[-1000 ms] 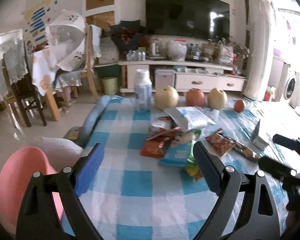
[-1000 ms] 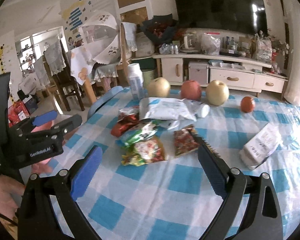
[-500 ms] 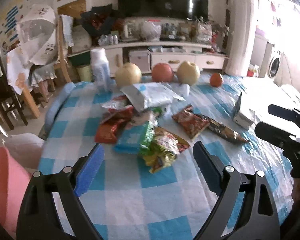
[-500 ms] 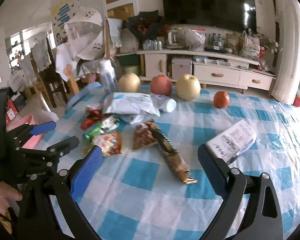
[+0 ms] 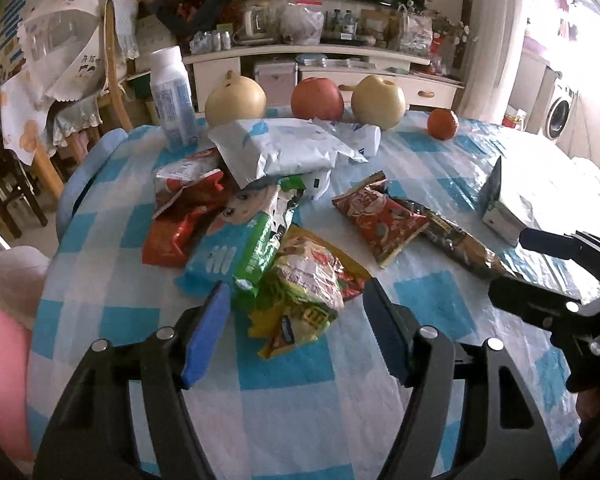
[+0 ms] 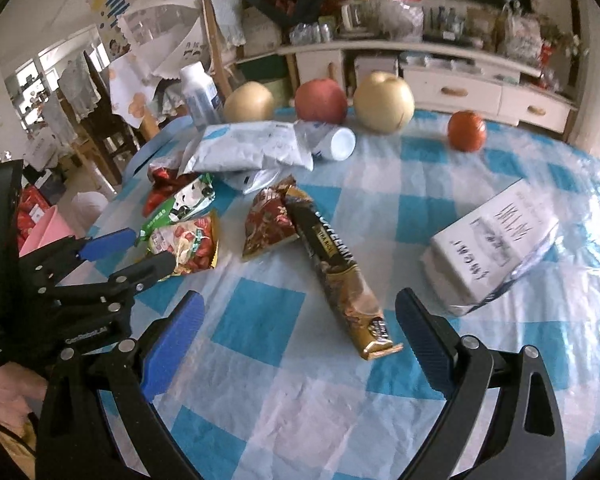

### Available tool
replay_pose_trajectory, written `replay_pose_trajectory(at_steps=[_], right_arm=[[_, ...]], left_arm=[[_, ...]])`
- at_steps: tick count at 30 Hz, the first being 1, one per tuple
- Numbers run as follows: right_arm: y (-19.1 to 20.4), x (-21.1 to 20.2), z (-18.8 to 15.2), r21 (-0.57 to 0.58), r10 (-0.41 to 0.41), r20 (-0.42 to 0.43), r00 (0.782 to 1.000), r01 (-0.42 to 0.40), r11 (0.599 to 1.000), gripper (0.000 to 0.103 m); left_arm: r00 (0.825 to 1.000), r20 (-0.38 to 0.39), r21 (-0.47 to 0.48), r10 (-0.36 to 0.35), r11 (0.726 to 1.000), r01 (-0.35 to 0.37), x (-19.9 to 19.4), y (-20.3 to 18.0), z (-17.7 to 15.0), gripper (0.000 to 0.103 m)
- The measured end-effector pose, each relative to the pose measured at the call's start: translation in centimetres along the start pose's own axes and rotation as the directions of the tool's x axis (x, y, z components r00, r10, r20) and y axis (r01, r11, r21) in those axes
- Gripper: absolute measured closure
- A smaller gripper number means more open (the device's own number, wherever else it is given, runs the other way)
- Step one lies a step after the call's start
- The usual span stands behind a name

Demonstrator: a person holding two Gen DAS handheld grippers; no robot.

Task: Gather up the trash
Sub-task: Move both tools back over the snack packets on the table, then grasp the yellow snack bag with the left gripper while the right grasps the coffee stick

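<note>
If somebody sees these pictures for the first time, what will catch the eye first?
First, the heap of bright snack wrappers in the middle of the blue checked tablecloth. Behind it, a row of fruit lines the far edge. The left gripper is closing around the nearest yellow wrapper, not yet pressing it.
</note>
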State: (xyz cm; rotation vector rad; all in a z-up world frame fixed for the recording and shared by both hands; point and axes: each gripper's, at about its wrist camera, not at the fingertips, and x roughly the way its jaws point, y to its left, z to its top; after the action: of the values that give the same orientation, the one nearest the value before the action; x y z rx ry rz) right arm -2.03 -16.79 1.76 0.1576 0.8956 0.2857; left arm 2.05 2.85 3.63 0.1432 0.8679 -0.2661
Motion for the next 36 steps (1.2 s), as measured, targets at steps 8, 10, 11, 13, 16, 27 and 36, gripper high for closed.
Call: replay_pose_trajectory(at_steps=[8,10,11,13,16,27,36], right_arm=[[-1.1,2.0,0.7,0.018,-0.005,-0.038,0.999,0.005,1.000,0.008],[-1.4,2.3,0.8,0.012,-0.019,-0.040,0.999,0.019,1.000,0.008],[-1.5,2.5,0.9,0.012,-0.021,-0.045,0.999,0.022,1.000,0.009],[-1.9,3.1,0.9,0.020,-0.018,-0.062,0.998,0.020,1.000,0.021],[-2.1,3.8,1.0,0.011,-0.038,-0.073,0.997,0.039,0.999,0.022],[-0.7,4.8,1.1,-0.087,-0.145,-0.041,0.989,0.141,0.986,0.034],[-0.2,5.3,1.5,-0.113,-0.184,-0.023,0.983,0.180,0.977,0.065]], left_arm=[[1.000,-0.015,0.008,0.016,1.000,-0.016,1.5,0.2,0.7,0.033],[1.000,-0.016,0.009,0.012,1.000,-0.012,1.7,0.3,0.8,0.033],[1.000,-0.017,0.012,0.008,1.000,-0.008,1.8,0.3,0.8,0.033],[1.000,-0.024,0.028,-0.009,1.000,0.010,1.9,0.1,0.9,0.033],[1.000,-0.024,0.050,-0.018,0.999,0.019,2.1,-0.1,0.8,0.033],[0.999,-0.032,0.209,-0.006,0.978,0.012,3.1,-1.8,0.4,0.018],[0.999,-0.049,0.196,-0.024,0.980,0.033,3.6,-1.5,0.4,0.025]])
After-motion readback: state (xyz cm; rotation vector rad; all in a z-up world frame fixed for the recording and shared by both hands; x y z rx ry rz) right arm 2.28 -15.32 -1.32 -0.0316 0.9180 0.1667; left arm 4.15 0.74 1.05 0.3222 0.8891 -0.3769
